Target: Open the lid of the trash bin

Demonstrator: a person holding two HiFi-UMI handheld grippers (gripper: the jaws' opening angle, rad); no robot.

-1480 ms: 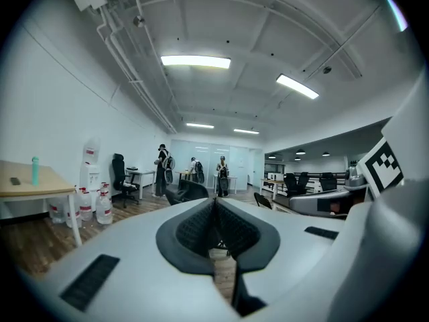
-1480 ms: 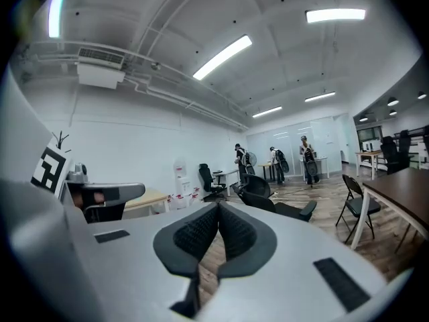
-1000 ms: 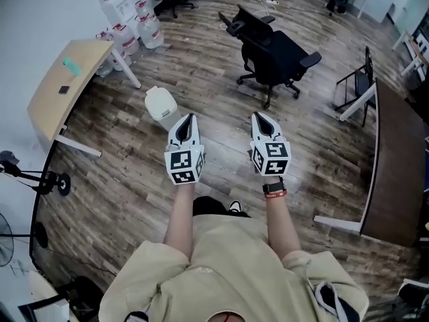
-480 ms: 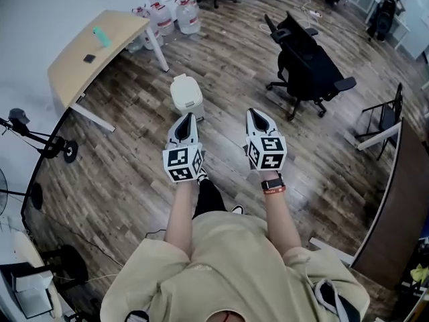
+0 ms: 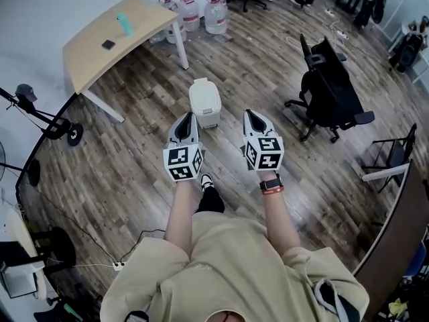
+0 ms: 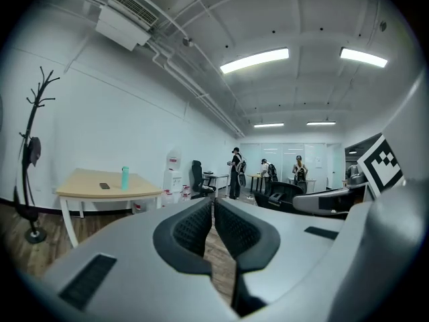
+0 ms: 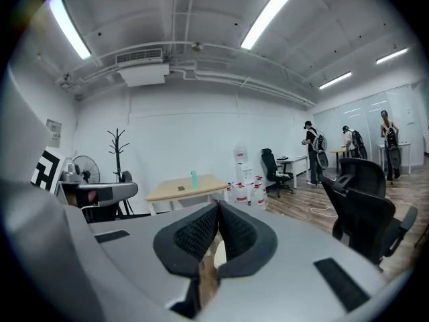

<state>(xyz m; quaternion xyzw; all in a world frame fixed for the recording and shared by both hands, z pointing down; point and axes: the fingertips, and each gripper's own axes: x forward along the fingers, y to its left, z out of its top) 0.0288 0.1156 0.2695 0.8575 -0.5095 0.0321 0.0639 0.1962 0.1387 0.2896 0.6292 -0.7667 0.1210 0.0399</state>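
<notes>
Trash bin (image 5: 205, 102) stands on the floor just ahead, between the tips of both tools. A second ago it sat farther up and left in the head view, so the person has closed in. Lid down, opening not begun.

Left hand-held gripper (image 5: 188, 117) and right hand-held gripper (image 5: 251, 113) — jaws together, nothing held.

Around: pale surface (image 5: 94, 62) with teal bottle (image 5: 121, 24) to the left, black office chair (image 5: 330, 89) to the right, water jugs (image 5: 214, 9) beyond. Nothing blocks the way to the bin.
</notes>
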